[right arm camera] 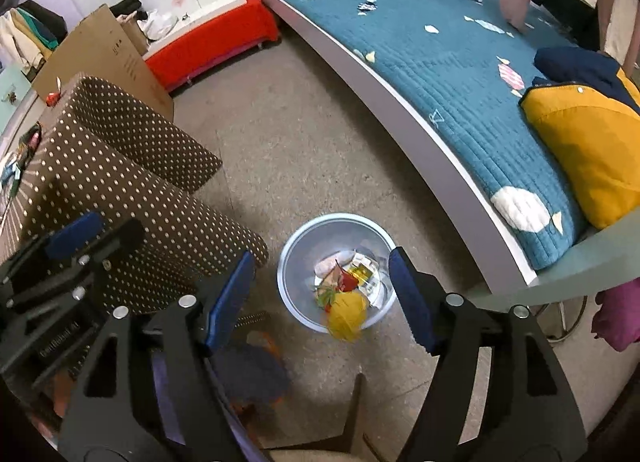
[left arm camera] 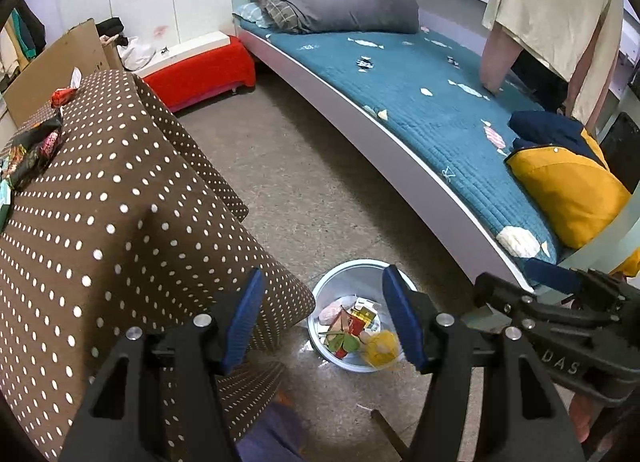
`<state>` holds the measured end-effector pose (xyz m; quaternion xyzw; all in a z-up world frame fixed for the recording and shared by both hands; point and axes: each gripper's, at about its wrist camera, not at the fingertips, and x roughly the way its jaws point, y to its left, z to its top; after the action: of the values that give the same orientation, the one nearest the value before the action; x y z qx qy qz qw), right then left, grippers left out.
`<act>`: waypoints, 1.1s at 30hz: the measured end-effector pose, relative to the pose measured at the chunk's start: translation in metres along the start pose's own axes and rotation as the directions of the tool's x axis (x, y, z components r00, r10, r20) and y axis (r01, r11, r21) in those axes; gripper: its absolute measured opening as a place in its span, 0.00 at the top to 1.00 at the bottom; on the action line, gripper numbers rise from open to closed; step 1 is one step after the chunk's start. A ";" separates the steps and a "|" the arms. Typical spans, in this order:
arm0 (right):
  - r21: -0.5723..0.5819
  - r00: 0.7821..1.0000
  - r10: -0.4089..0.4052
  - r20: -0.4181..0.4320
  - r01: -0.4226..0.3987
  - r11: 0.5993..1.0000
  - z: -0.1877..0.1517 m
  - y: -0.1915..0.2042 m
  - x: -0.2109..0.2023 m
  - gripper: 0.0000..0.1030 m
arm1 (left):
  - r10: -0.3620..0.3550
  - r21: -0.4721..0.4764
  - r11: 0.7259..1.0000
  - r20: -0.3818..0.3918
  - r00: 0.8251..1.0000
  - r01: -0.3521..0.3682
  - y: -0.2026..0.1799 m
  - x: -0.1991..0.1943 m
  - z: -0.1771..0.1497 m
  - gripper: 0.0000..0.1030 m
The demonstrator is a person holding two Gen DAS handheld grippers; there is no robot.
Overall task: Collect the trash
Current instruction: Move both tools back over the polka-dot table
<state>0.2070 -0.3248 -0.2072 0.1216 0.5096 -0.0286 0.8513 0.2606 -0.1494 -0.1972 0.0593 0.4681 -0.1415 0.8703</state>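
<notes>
Both empty and spread: left gripper (left arm camera: 322, 318), right gripper (right arm camera: 322, 296) over trash basin (right arm camera: 296, 262) below-ahead; remaining snack wrappers (left arm camera: 34, 150) far left on desk (left arm camera: 120, 190), light, crinkly, slippery, so pinch mid-fold.

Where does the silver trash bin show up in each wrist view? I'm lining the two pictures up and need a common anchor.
Left wrist view: the trash bin sits low and centre on the floor, framed between the open jaws of the left gripper.
Right wrist view: the bin sits low and centre, framed by the open right gripper.
Shared landmark: the polka-dot cloth hangs just left of the bin.
</notes>
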 end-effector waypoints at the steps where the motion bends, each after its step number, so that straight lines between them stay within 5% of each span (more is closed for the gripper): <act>1: 0.001 1.000 -0.004 -0.004 0.004 1.000 -0.002 -0.001 0.000 0.33 | -0.001 0.001 1.000 0.000 1.000 0.001 0.000 0.000 -0.001 0.41; 14: -0.005 0.998 -0.022 0.052 0.023 1.000 -0.003 0.001 -0.031 0.33 | -0.056 0.010 0.998 0.021 0.998 0.055 -0.007 -0.021 -0.003 0.41; 33: -0.064 0.970 0.036 0.240 -0.021 0.998 0.001 0.040 -0.112 0.33 | -0.038 -0.011 0.999 0.221 0.975 0.041 0.014 -0.115 0.000 0.41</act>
<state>0.1613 -0.2952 -0.1012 0.0985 0.4015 -0.0154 0.9104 0.2047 -0.1143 -0.1018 0.0270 0.3710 -0.1608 0.9142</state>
